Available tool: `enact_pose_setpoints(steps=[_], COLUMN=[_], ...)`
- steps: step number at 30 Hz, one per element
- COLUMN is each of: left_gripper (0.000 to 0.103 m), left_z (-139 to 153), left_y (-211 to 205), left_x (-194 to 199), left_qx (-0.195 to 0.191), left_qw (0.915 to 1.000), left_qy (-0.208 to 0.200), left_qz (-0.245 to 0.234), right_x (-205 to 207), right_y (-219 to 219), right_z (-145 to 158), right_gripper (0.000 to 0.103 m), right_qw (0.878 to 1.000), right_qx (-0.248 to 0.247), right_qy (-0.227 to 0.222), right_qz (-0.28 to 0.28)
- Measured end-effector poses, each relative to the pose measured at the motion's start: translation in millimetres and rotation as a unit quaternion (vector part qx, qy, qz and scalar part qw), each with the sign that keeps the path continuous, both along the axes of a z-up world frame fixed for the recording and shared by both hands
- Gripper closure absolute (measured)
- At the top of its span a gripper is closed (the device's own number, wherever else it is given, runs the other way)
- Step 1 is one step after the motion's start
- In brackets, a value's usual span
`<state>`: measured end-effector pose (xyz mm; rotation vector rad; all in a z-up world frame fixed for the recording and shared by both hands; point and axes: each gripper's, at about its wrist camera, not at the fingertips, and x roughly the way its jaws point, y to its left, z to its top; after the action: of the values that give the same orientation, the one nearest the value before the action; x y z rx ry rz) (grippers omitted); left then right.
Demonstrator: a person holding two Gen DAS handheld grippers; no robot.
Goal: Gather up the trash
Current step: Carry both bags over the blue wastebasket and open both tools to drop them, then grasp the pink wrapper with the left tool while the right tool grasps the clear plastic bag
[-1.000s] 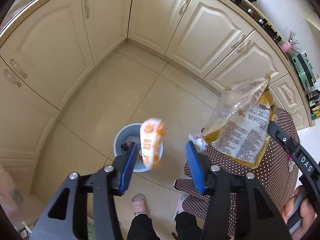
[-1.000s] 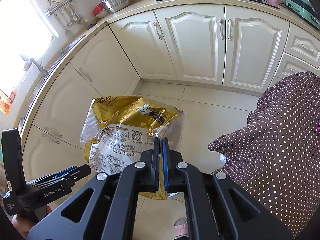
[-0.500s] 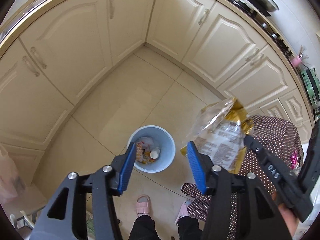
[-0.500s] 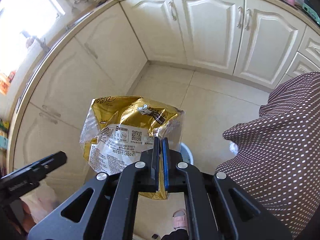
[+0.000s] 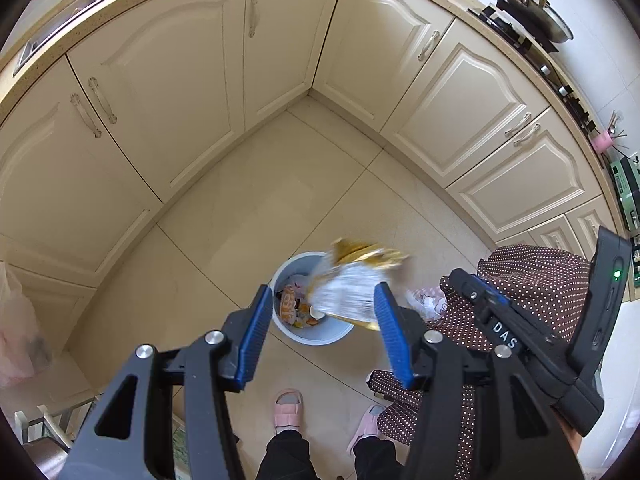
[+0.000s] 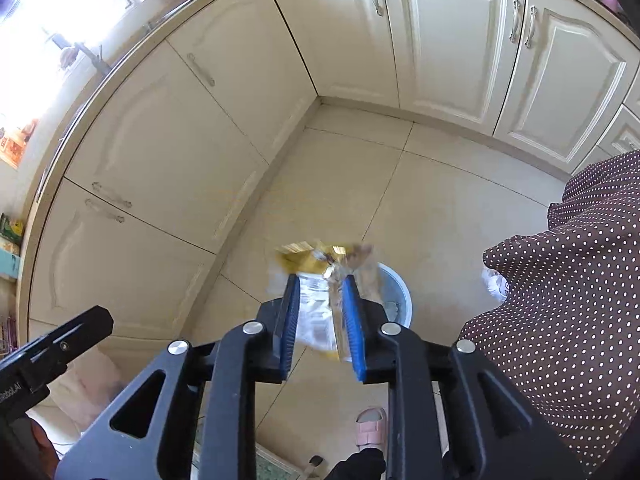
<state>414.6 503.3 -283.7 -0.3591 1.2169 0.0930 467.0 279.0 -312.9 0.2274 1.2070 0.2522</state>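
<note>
A pale blue waste bin (image 5: 320,336) stands on the tiled floor below both grippers. Several wrappers lie in it, among them an orange snack wrapper (image 5: 287,306). A gold and white snack bag (image 5: 348,284) drops, blurred, over the bin's rim. In the right wrist view the bag (image 6: 316,312) is seen between the blue pads of my right gripper (image 6: 321,280). The jaws are opening and the pads stand clear of the bag. My left gripper (image 5: 323,286) hangs open above the bin with nothing held between its fingers.
Cream cabinet doors (image 5: 168,92) wrap around the floor corner behind the bin. A person in a brown dotted apron (image 5: 532,280) and pink slippers (image 5: 286,410) stands close to the bin. A pink plastic bag (image 5: 16,328) hangs at the left edge.
The orange wrapper fell from the left gripper into the bin. The right gripper came down over the bin, its jaws parted, and the gold bag slipped out and is falling.
</note>
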Motion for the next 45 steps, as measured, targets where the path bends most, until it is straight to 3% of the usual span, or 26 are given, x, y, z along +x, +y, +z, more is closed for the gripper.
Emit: enact_pose_setpoints(steps=[9,14,22,26,31,35,45], left_gripper=[0.051,0.05,0.049,0.048,0.048,0.048,0.048], left_z=[13.9,30.2,58.4,66.5,59.9,47.1,22.8], left_y=[-35.3,-88.0,-231.4,-326.7,-436.5,-496.3,-533.4], left_x=[-0.5,3.5,6.7,1.6,-10.5,-17.6,-3.5], left_qx=[-0.001,-0.002,-0.015,-0.034,-0.039,-0.037,-0.002], left_qw=[0.9997,0.998,0.9858,0.9729,0.9566,0.9492,0.9525], left_qy=[-0.008,-0.019,-0.044,-0.047,-0.037,-0.023,0.007], left_qz=[-0.025,-0.061,-0.161,-0.224,-0.286,-0.312,-0.304], right_x=[-19.7,-38.2,-86.1,-118.7,-158.1,-175.7,-154.2], right_y=[-42.6,-92.6,-227.7,-310.0,-406.9,-452.4,-460.7], right_z=[22.4,47.8,86.7,98.8,88.7,70.9,18.5], right_gripper=[0.077,0.076,0.074,0.069,0.063,0.061,0.059], right_qw=[0.999,0.997,0.984,0.973,0.957,0.951,0.96], right_qx=[0.003,0.005,-0.012,-0.038,-0.052,-0.042,0.006], right_qy=[-0.014,-0.04,-0.086,-0.099,-0.077,-0.048,0.003], right_qz=[-0.032,-0.066,-0.154,-0.205,-0.276,-0.304,-0.279])
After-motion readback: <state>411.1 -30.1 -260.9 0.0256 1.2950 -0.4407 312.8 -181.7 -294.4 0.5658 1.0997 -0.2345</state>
